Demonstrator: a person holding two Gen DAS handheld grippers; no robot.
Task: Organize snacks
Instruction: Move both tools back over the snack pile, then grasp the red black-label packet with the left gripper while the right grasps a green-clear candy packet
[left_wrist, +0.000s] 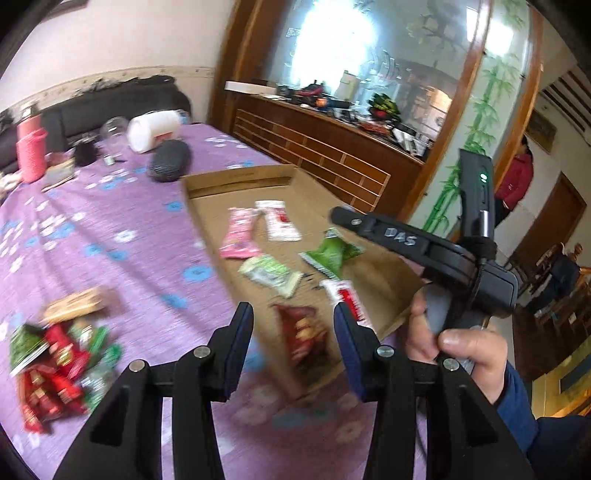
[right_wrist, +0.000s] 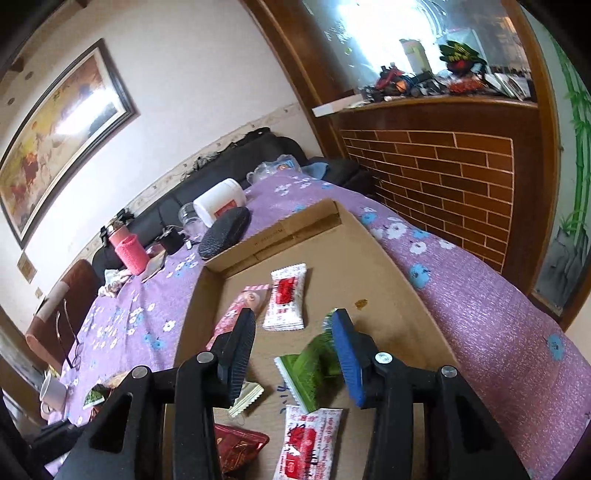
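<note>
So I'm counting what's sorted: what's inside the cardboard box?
Inside the cardboard box: pink packet, two white-red packets, two green, one dark red. Tongs may hide others.

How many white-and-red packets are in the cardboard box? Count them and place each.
2. One white-and-red packet lies at the cardboard box's far end beside the pink packet; the second white-and-red packet lies nearer, by the dark red packet. Fingers may hide others.

A purple flowered tablecloth (right_wrist: 480, 295) covers the table. At ten o'clock a framed painting (right_wrist: 62, 136) hangs on the pale wall; at one o'clock stands a brick-patterned wooden counter (right_wrist: 443, 177).
</note>
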